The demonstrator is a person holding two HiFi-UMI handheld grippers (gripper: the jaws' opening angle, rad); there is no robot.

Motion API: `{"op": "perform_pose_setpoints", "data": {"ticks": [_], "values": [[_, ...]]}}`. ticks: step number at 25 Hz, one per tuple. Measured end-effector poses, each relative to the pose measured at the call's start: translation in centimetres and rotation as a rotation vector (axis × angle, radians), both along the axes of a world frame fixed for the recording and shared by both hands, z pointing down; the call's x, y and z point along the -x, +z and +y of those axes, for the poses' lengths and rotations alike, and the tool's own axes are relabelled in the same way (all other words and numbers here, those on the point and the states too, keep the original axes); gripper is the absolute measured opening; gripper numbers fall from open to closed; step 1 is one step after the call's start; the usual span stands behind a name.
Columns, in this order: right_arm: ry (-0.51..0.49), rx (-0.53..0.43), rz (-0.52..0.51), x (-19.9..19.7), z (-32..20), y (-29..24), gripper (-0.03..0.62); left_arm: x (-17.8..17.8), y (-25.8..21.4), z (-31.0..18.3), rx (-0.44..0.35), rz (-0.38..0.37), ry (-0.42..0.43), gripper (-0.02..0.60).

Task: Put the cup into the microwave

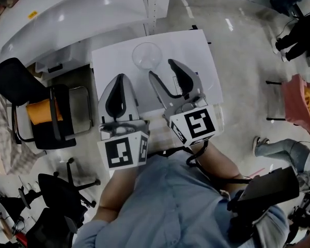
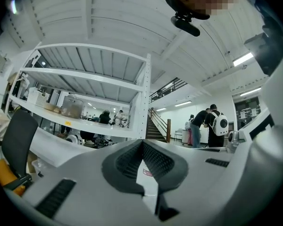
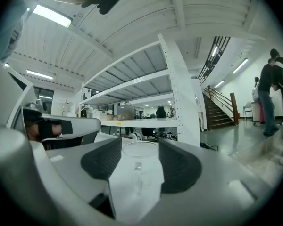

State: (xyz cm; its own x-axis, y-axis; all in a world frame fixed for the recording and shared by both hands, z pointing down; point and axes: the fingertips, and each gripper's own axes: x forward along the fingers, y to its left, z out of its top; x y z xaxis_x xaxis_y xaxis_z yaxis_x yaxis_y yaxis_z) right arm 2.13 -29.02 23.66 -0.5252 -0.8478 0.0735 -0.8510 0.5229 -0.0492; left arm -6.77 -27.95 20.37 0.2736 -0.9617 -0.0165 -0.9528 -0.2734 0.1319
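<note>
One clear glass cup [image 1: 146, 55] stands near the far edge of the bench [image 1: 196, 50]. Of two tongs, the left tongs [image 1: 119, 79] are closed and empty. The right tongs [image 1: 161, 68] are parted, with the cup just beyond their tips, ungripped.

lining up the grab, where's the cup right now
Head view: the cup stands near the far edge of the white table, just ahead of the right gripper.

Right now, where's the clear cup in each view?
Head view: clear cup, top centre on the white table, just beyond the right gripper.
Left gripper view: not in it.
Right gripper view: low centre, framed between the fingers.
Shared landmark: white shelf post.
</note>
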Motion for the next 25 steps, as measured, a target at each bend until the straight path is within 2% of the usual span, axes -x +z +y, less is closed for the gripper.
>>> {"op": "perform_pose_setpoints", "data": {"ticks": [4, 7, 17, 25], "values": [[-0.055, 0.025, -0.010, 1.4, -0.9, 0.9, 0.401, 0.5, 0.3, -0.8, 0.010, -0.003, -0.018, 0.006], [-0.078, 0.052, -0.015, 2.2, -1.7, 1.8, 0.469, 1.1, 0.8, -1.6, 0.020, -0.005, -0.035, 0.006], [-0.095, 0.121, -0.006, 3.4, -5.6, 4.4, 0.538, 3.4, 2.7, -4.0, 0.070, -0.003, -0.094, 0.006], [-0.111, 0.147, 0.008, 4.3, -7.1, 5.5, 0.541, 4.2, 3.9, -5.3, 0.096, 0.005, -0.110, 0.006]]}}
